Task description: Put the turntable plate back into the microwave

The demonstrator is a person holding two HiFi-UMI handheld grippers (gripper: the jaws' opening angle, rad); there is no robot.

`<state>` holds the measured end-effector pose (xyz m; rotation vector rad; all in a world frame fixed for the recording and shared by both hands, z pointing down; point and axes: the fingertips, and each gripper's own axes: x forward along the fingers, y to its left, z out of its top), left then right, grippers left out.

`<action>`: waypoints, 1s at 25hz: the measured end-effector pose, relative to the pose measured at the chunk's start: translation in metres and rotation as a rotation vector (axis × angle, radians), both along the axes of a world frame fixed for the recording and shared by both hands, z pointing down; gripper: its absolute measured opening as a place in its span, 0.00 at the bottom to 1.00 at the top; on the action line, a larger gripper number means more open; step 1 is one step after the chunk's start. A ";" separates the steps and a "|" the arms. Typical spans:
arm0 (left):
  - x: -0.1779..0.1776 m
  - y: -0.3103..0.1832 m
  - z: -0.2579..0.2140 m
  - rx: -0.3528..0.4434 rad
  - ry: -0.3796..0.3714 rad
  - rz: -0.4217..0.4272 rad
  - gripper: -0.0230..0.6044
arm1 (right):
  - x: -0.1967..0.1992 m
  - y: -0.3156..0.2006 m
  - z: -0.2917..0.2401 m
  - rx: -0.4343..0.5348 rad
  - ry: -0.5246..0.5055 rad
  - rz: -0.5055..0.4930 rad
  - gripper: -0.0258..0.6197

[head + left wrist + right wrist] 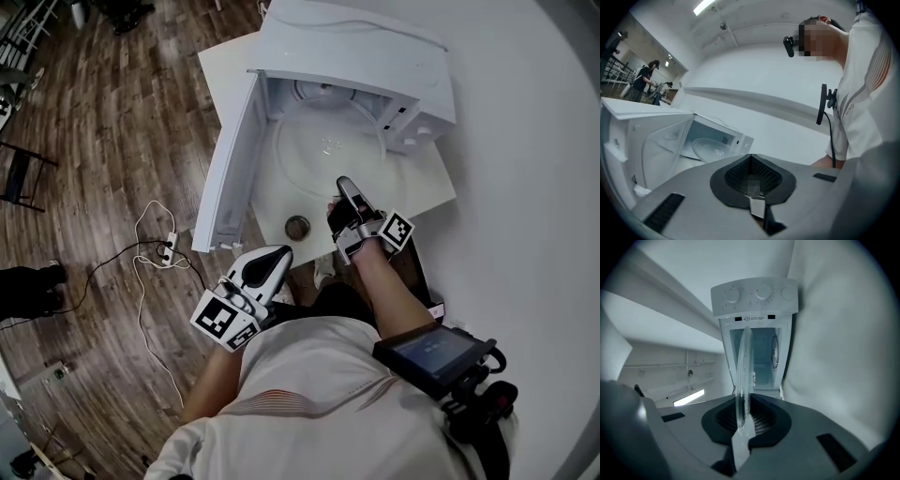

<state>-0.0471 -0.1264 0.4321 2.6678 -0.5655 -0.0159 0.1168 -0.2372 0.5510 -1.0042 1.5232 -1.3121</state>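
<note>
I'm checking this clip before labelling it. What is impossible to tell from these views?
- Microwave cavity floor: in the head view, the glass turntable plate covers it.
- Small round object on the table: head view, too small to identify.
- Control dials: right gripper view, markings too small to read.

White microwave (pixel 356 56) at twelve o'clock, on a white table (pixel 272 211). The turntable plate (pixel 328 150) is clear, colourless glass. The left gripper (pixel 281 255) and right gripper (pixel 345 184) are pale grey with black pads, each carrying a cube of black-and-white square markers. At nine o'clock, the floor (pixel 94 122) is brown wood-grain planks, crossed by a white cable (pixel 139 281). At six o'clock, a white shirt (pixel 300 403) has thin orange-red stripes.
</note>
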 end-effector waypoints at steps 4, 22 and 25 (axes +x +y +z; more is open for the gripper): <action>0.013 -0.016 0.001 -0.003 -0.011 -0.017 0.05 | 0.013 -0.030 0.008 -0.011 -0.002 0.002 0.08; 0.006 -0.048 0.018 -0.043 -0.043 -0.185 0.05 | 0.034 -0.152 0.034 -0.064 -0.009 0.020 0.09; 0.003 -0.048 0.018 -0.047 -0.041 -0.208 0.05 | 0.036 -0.167 0.036 -0.086 -0.010 0.046 0.09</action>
